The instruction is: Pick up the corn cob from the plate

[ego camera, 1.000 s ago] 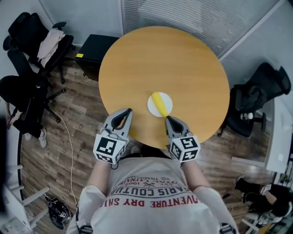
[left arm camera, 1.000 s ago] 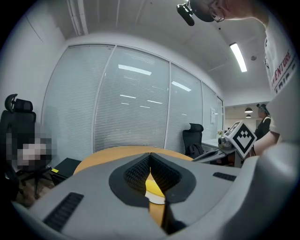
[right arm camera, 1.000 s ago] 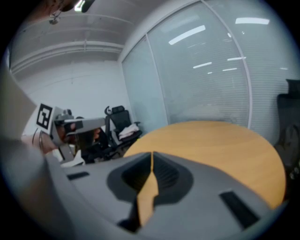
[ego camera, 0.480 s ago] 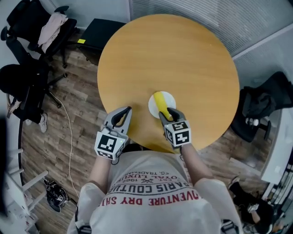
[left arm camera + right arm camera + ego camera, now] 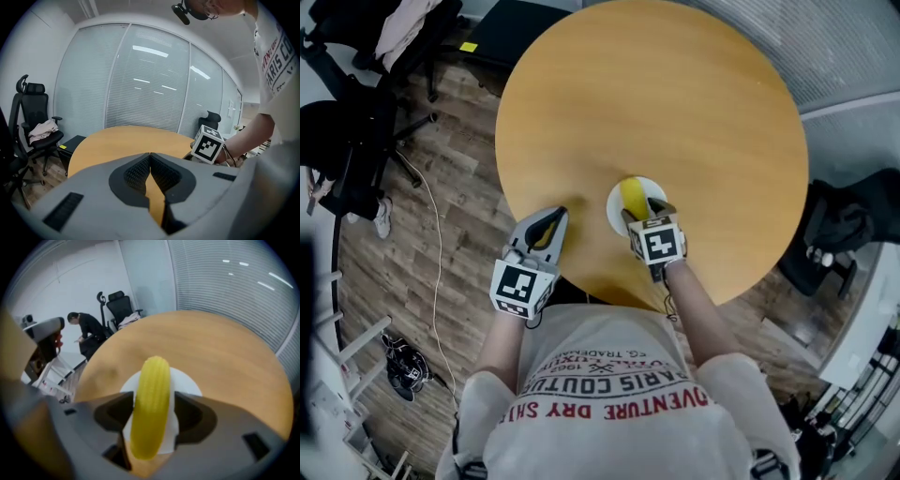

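Note:
A yellow corn cob (image 5: 631, 194) lies on a small white plate (image 5: 614, 210) near the front edge of the round wooden table (image 5: 656, 94). My right gripper (image 5: 645, 212) points steeply down over the plate's near side. In the right gripper view the corn cob (image 5: 150, 404) lies lengthwise between the opening jaws of the right gripper (image 5: 151, 399). White plate (image 5: 187, 383) shows between the cob and the right jaw, so nothing presses on it. My left gripper (image 5: 559, 216) hovers shut at the table's edge, left of the plate; in its own view the left gripper (image 5: 150, 157) holds nothing.
Black office chairs (image 5: 356, 141) and a black cabinet (image 5: 511, 28) stand left of the table, another chair (image 5: 844, 225) to the right. A cable (image 5: 441, 272) runs across the wood floor. A person (image 5: 84, 329) stands far off beyond the table.
Both grippers came down toward the table. The right one moved forward over the plate, tipped downward, and its jaws went from shut to wide apart round the cob.

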The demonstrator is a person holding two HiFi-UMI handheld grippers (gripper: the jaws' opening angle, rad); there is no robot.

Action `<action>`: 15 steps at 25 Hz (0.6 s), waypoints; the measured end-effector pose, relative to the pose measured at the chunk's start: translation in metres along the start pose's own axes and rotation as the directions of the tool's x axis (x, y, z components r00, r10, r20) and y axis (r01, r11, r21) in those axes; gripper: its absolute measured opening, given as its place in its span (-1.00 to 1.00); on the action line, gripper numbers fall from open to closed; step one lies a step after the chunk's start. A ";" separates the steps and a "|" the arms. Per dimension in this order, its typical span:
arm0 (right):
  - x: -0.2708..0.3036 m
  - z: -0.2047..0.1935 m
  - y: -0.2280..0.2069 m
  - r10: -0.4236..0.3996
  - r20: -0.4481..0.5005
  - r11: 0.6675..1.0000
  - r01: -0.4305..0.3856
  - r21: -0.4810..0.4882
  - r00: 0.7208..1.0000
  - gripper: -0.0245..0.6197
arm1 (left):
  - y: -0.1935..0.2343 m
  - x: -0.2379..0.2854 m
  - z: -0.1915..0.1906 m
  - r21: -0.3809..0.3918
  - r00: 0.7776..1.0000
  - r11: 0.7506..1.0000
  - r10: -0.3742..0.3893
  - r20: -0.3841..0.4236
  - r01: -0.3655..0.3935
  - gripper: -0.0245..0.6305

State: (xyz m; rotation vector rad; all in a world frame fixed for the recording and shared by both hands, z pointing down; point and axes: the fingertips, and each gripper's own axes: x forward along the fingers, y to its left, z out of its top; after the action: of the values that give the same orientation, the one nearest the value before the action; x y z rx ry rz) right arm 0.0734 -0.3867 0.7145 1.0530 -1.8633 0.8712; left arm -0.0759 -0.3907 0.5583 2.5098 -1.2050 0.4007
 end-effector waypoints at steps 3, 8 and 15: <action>0.010 -0.003 0.000 0.002 -0.049 1.000 -0.001 0.006 0.999 -0.09 | 0.001 0.003 -0.006 -0.018 1.000 1.000 0.005 -0.012 -0.005 -0.82; 0.020 -0.001 0.000 -0.044 -0.064 0.999 0.043 -0.019 0.997 -0.09 | 0.001 0.004 -0.012 -0.036 1.000 0.999 0.006 -0.021 -0.007 -0.82; 0.022 0.000 -0.003 -0.049 -0.077 0.997 0.045 -0.056 0.996 -0.08 | 0.002 0.003 -0.006 -0.037 1.000 0.999 -0.007 -0.010 0.006 -0.82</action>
State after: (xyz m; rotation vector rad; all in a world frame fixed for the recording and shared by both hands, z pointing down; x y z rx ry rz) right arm 0.0686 -0.3950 0.7341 1.0119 -1.7803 0.8187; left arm -0.0764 -0.3914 0.5654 2.4771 -1.1895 0.3861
